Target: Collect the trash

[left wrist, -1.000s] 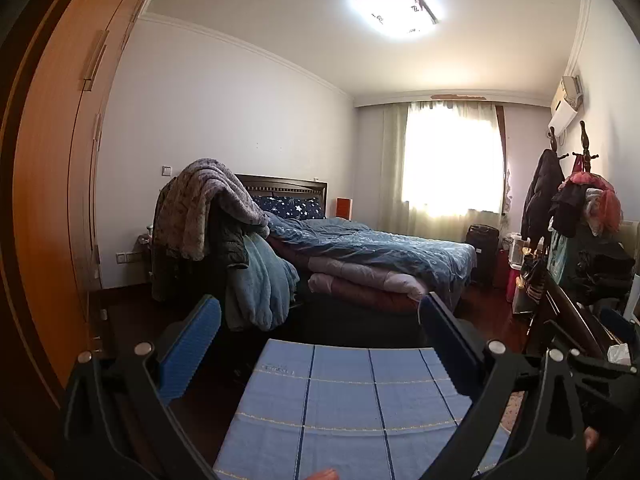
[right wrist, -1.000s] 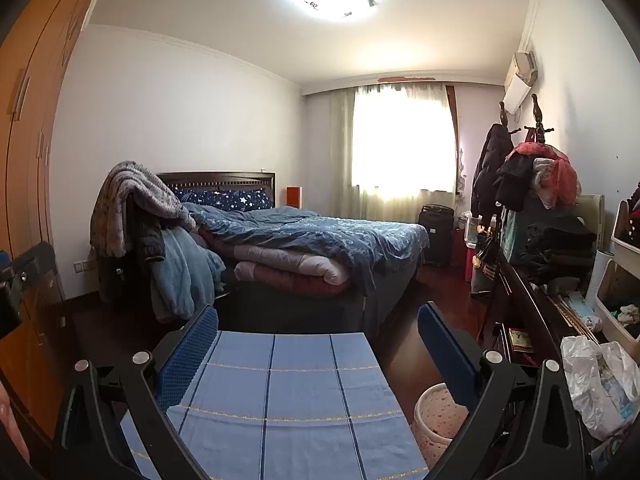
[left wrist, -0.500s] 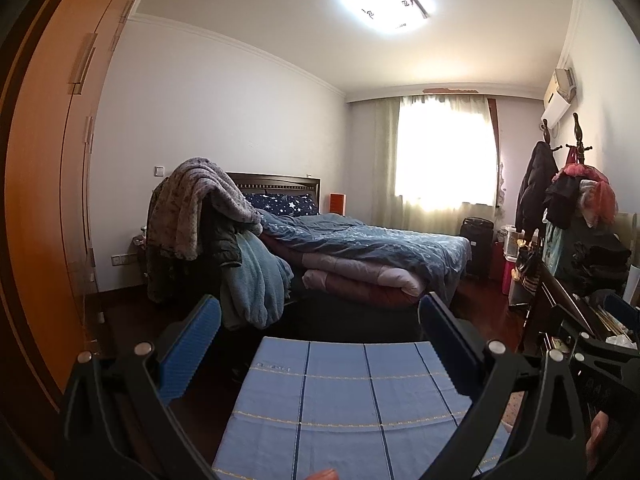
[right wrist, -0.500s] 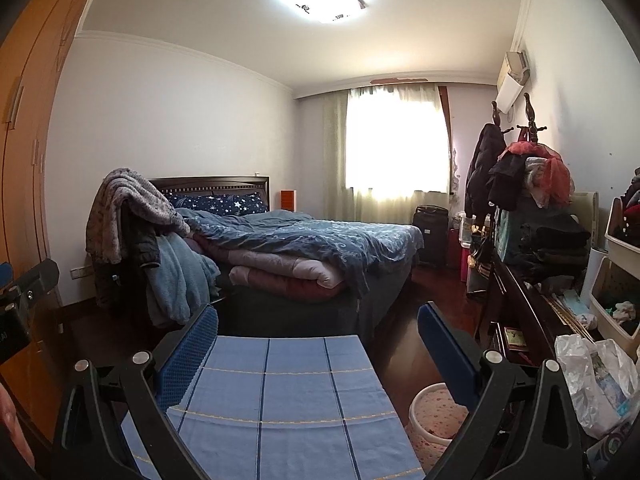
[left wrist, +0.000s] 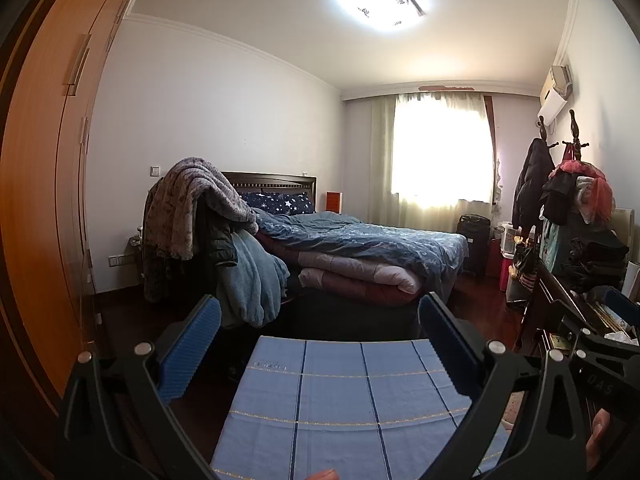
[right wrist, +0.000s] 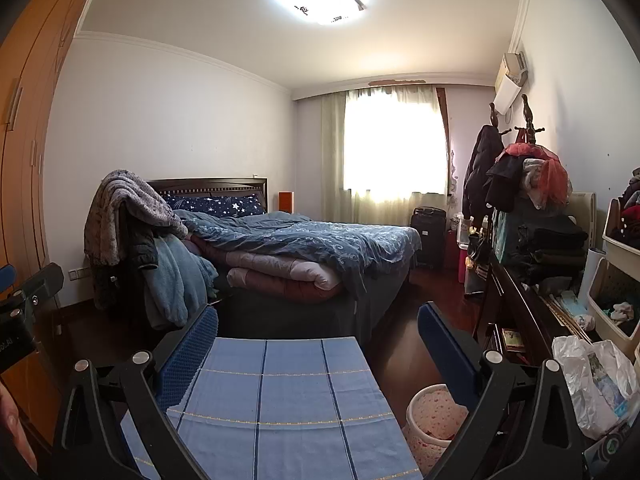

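Both claws, left claw (left wrist: 320,340) and right claw (right wrist: 318,340), are released and grasp nothing, held level above a blue checked cloth (right wrist: 276,400). A white trash bin (right wrist: 430,420) stands on the floor, below and right of the right claw, which is nearer.

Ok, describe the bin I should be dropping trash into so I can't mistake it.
Find the blue checked cloth right under the right tongs. On the dark floor just off its right edge, before the dark desk, stands the bin. It is round, pale and pink-speckled, unlike the crumpled white plastic bag on the desk.
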Demonstrator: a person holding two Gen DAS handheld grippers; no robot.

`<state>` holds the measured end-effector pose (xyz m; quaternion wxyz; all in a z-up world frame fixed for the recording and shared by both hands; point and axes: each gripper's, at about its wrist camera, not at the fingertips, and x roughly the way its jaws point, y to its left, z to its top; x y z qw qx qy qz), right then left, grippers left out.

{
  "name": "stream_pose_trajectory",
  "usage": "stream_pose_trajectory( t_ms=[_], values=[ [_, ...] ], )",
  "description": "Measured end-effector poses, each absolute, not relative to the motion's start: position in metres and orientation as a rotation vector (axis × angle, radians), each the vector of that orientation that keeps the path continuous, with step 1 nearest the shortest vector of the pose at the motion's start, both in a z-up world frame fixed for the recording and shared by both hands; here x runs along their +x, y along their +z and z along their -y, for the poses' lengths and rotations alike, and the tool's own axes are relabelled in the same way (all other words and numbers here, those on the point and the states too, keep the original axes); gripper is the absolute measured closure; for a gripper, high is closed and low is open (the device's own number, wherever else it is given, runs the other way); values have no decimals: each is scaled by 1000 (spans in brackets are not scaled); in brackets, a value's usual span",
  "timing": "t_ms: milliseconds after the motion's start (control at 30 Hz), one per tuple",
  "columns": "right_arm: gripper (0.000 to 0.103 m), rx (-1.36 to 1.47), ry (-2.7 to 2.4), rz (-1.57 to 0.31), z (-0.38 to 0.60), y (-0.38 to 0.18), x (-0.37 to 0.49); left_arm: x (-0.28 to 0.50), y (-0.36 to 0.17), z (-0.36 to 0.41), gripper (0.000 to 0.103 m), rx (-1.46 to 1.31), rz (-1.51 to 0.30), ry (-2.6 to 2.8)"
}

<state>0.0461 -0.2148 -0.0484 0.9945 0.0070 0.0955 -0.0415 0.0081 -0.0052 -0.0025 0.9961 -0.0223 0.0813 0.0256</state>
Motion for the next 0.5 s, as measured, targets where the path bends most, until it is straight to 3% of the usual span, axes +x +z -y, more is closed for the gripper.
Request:
stream_pose_trajectory(
  t_ms=[500],
  values=[
    [3,15,-83,-191,214,-48,45,8,-1,4,3,-44,-155,49]
  ],
)
